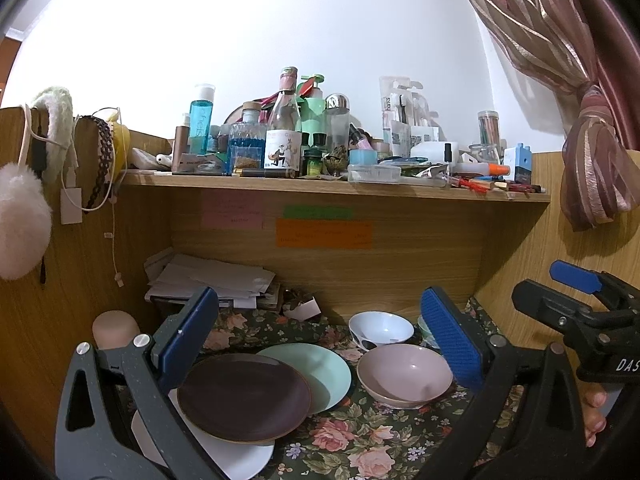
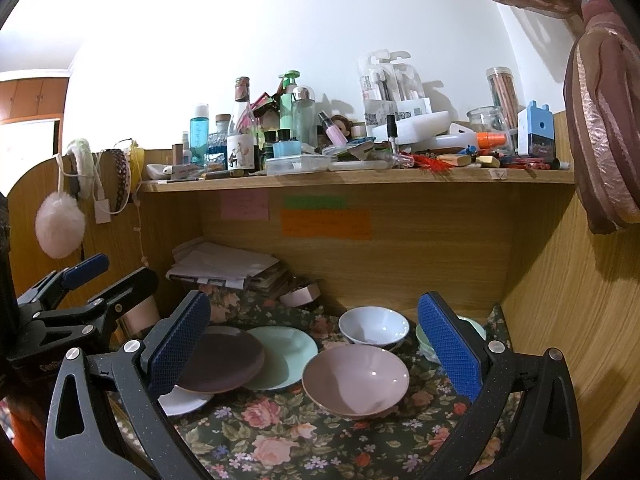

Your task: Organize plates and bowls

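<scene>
Nearest us, over the floral cloth (image 2: 280, 440), we hold both tools spread wide with nothing between the pads: the left gripper (image 1: 320, 344) hangs above the plates, the right gripper (image 2: 316, 344) above the bowls, neither touching a dish. We judge the sorting barely begun. On the near left a white plate (image 1: 244, 460) lies lowest, a dark brown plate (image 1: 244, 396) sits skewed on top of it, and a mint plate (image 1: 320, 372) is tucked partly under the brown one's right edge, so that is a loose overlap, not a tidy stack. Just right of them the pink bowl (image 2: 356, 376) stands alone, and farther back the white bowl (image 2: 374, 326) rests apart from it. At the far right a pale green bowl (image 2: 424, 340) peeks out behind our right pad; we cannot tell its shape or whether more dishes lie under it. What remains is squaring the plates and nesting the bowls. Behind the dishes a paper pile (image 2: 224, 264) fills the back left corner.
</scene>
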A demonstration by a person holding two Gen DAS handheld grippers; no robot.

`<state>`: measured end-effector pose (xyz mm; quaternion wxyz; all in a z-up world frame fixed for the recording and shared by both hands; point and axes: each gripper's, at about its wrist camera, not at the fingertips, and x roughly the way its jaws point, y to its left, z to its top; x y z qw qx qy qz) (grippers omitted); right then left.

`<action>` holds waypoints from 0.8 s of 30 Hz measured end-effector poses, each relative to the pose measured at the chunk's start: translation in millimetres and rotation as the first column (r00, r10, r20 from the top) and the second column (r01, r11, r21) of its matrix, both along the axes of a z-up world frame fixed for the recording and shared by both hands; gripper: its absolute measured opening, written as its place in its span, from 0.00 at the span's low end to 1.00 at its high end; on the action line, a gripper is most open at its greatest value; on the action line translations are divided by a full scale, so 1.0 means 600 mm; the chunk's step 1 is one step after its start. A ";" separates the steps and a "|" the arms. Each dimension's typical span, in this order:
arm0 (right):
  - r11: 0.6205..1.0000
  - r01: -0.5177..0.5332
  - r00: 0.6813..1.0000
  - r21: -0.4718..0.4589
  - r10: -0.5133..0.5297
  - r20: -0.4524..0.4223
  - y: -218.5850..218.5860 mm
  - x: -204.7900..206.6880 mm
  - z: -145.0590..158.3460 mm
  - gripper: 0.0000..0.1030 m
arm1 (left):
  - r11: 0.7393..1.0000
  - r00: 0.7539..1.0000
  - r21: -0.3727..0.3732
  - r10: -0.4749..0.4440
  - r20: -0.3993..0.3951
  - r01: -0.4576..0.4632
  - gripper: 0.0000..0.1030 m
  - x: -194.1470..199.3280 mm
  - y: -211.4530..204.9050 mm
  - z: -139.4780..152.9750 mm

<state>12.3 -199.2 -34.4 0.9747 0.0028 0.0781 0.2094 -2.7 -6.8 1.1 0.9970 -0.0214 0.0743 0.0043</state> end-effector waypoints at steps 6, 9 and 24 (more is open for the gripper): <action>1.000 0.002 1.000 -0.011 -0.002 -0.019 0.007 0.011 -0.005 1.00 | 1.000 1.000 -0.013 0.000 -0.015 0.000 1.00 0.010 0.007 -0.008; 1.000 -0.002 1.000 -0.015 0.002 -0.031 0.012 0.019 -0.008 1.00 | 1.000 1.000 -0.024 -0.002 -0.027 0.002 1.00 0.019 0.014 -0.013; 0.996 -0.076 0.984 -0.047 0.068 -0.162 0.072 0.109 -0.069 1.00 | 0.995 0.975 -0.054 0.072 -0.212 -0.085 1.00 0.082 0.124 -0.103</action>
